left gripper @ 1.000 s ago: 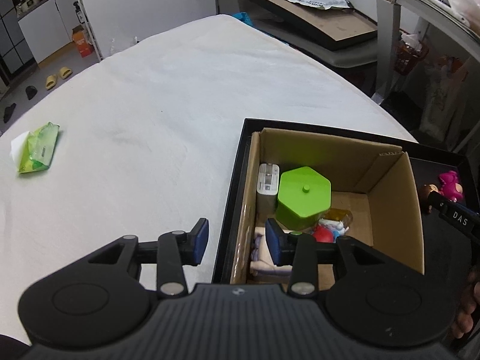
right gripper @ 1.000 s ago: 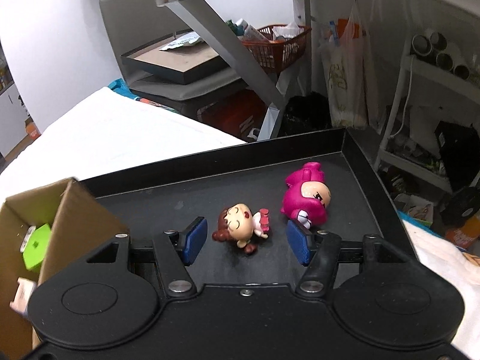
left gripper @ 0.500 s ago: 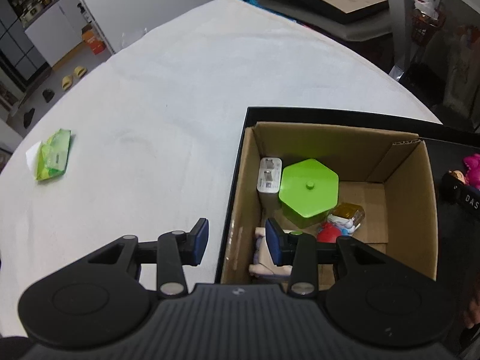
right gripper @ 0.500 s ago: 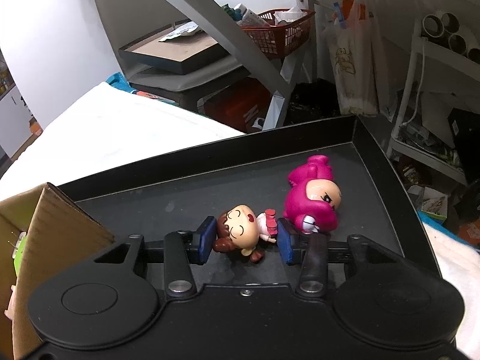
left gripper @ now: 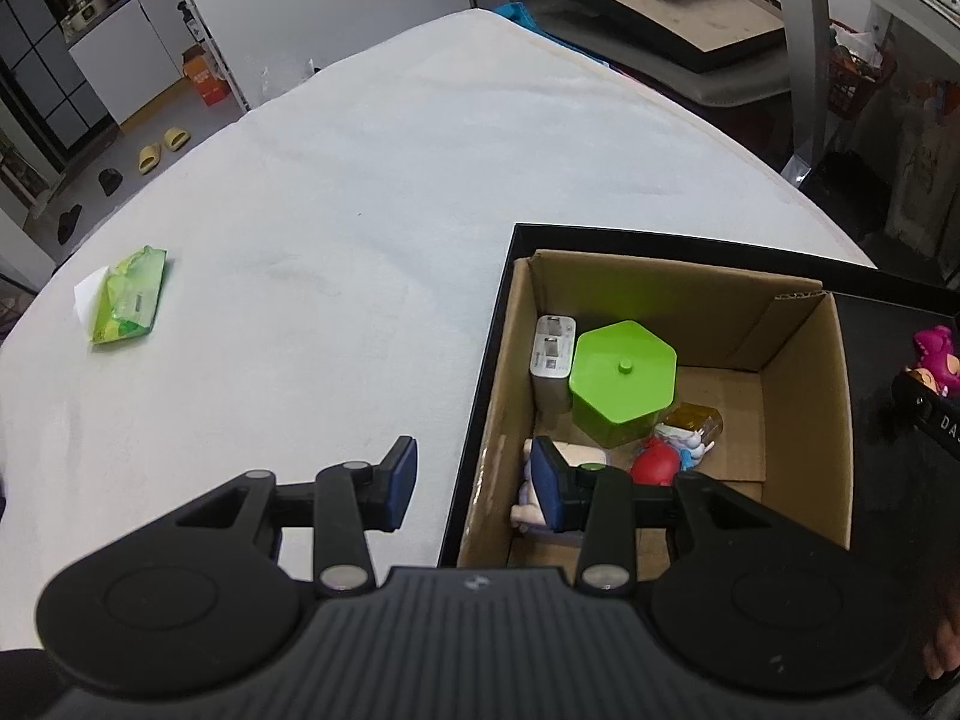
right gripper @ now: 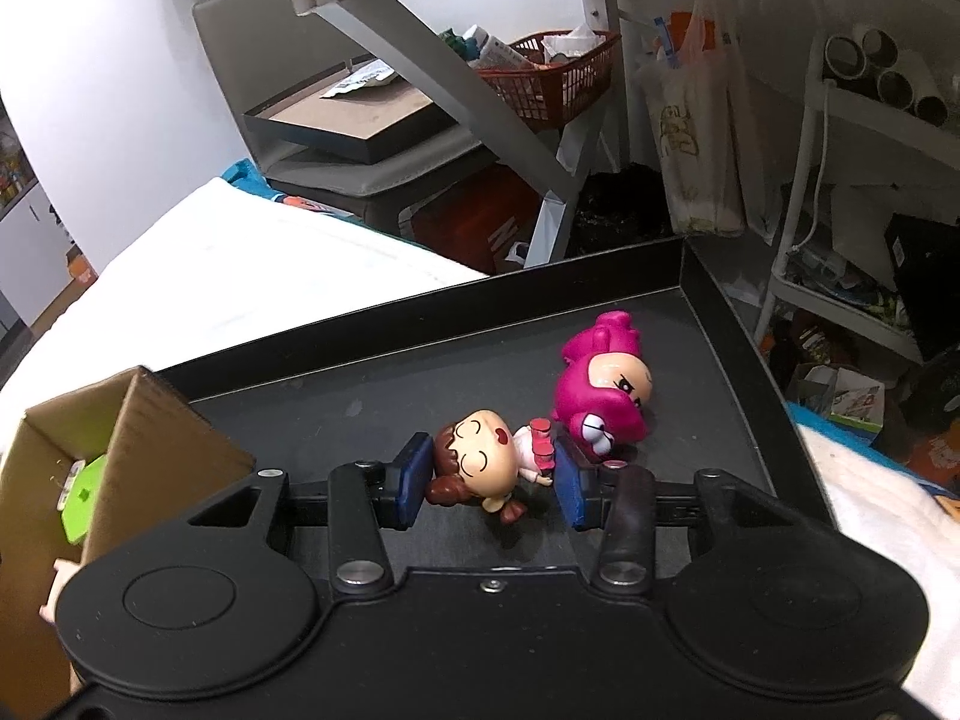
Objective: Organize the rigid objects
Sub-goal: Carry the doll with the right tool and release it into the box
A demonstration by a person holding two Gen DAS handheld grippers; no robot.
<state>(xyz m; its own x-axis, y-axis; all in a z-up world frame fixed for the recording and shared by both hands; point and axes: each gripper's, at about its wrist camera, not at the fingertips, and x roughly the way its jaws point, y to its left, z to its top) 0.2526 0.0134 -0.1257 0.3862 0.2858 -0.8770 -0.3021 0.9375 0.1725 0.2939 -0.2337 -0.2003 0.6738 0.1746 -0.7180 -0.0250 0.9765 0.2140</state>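
Two figurines on tray: right gripper (right gripper: 489, 480) clamps one (right gripper: 480, 462); left gripper (left gripper: 474, 483) open, empty.

Both wrist views overlook the cardboard box (left gripper: 804, 396) closely.

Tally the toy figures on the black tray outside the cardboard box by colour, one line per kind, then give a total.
Magenta figure: 1, lying on the black tray
Brown-haired doll figure: 1, between the fingers of the right gripper
Total: 2
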